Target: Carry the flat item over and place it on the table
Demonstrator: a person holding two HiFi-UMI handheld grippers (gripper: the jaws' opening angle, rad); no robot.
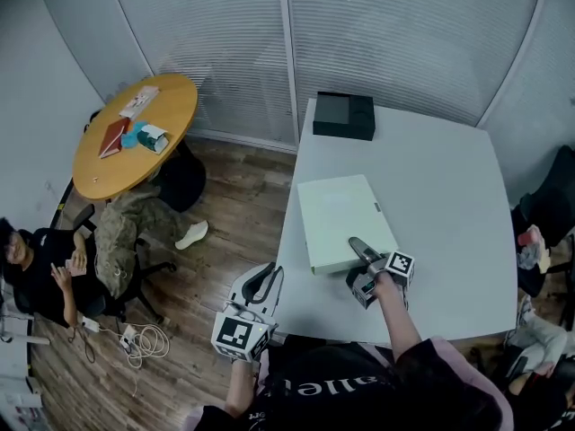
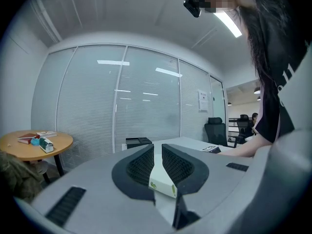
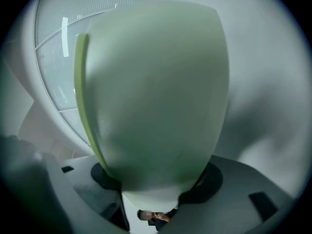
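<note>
Your right gripper (image 1: 364, 254) has its jaws clenched on the near right corner of the pale green flat box (image 1: 341, 218), which sits over the left half of the worktop (image 1: 449, 178). I can't tell whether it's fully down. One corner is all you've got, so the far end could swing or droop. Let go with it tilted and it slaps down. Its left side runs close to the worktop's left edge, so a nudge could leave it overhanging. Your left gripper (image 1: 260, 285) hangs off the near edge, jaws a slit apart, empty.
</note>
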